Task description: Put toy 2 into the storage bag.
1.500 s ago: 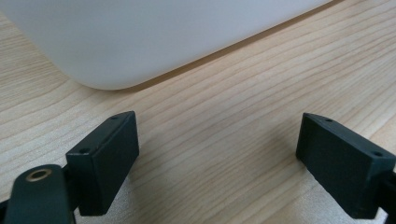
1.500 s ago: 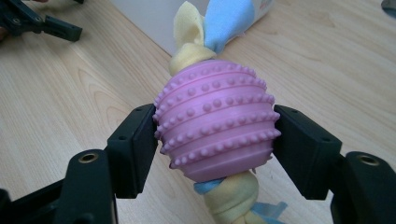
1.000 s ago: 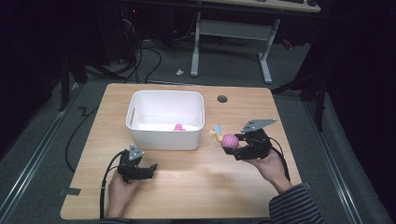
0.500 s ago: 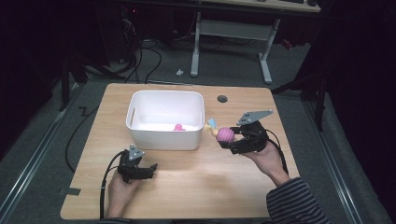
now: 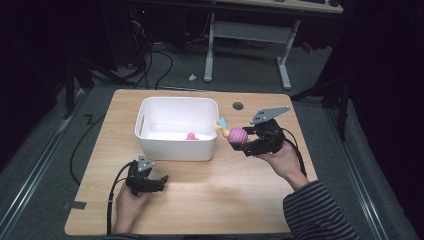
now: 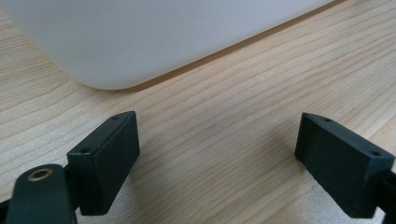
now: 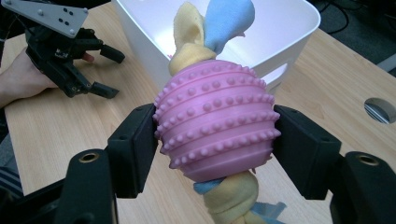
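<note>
with my right gripper (image 7: 215, 140) clamped on the pink toy (image 7: 215, 119) just beside the bin (image 5: 176, 150) wall, i'd lift it clear over the rim before letting go, while my left gripper (image 6: 219, 158) rests wide open on the table (image 5: 225, 200).

A table (image 5: 200, 200) carries a tub (image 5: 176, 150) set toward its far left of centre. A small toy (image 5: 190, 136) lies inside the tub, near its front wall. Just right of the tub's right rim, above the table, the right gripper (image 5: 239, 141) holds a knobbed ball toy (image 5: 237, 135) with fabric tails, the jaws at either side of the ball. The left gripper (image 5: 159, 183) rests on the table in front of the tub's left front corner, close to it. A round hole (image 5: 238, 106) sits in the tabletop behind the right gripper, near the far edge.
</note>
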`<state>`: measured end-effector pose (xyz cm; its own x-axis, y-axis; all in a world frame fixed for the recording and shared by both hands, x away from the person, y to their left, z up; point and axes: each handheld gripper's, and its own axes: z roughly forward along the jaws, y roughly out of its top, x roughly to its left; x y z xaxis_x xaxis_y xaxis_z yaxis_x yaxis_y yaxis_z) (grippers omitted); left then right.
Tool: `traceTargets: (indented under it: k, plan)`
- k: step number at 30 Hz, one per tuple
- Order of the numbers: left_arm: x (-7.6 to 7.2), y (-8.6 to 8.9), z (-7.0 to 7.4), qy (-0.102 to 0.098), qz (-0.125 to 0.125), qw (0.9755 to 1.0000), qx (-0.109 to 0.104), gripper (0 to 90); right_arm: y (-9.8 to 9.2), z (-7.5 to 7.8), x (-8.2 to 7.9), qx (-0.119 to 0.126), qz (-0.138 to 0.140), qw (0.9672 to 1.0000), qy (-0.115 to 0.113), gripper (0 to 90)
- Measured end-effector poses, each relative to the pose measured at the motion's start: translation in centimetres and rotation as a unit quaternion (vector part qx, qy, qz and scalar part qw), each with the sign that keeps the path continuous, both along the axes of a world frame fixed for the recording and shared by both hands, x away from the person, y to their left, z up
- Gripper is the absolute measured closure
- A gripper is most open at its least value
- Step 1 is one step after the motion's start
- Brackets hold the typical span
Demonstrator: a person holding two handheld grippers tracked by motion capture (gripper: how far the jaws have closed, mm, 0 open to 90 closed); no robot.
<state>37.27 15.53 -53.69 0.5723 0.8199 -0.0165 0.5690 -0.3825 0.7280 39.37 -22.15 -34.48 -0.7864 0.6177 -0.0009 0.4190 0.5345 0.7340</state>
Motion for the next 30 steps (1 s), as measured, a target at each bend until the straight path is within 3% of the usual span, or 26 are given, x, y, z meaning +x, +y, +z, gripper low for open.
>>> traceTargets:
  k: [30]
  plan:
    - [0.0,0.0,0.0,-0.001,0.001,1.0000,-0.001,14.3,5.3,2.4,4.6,-0.012,0.020,0.9997,-0.006,33.7]
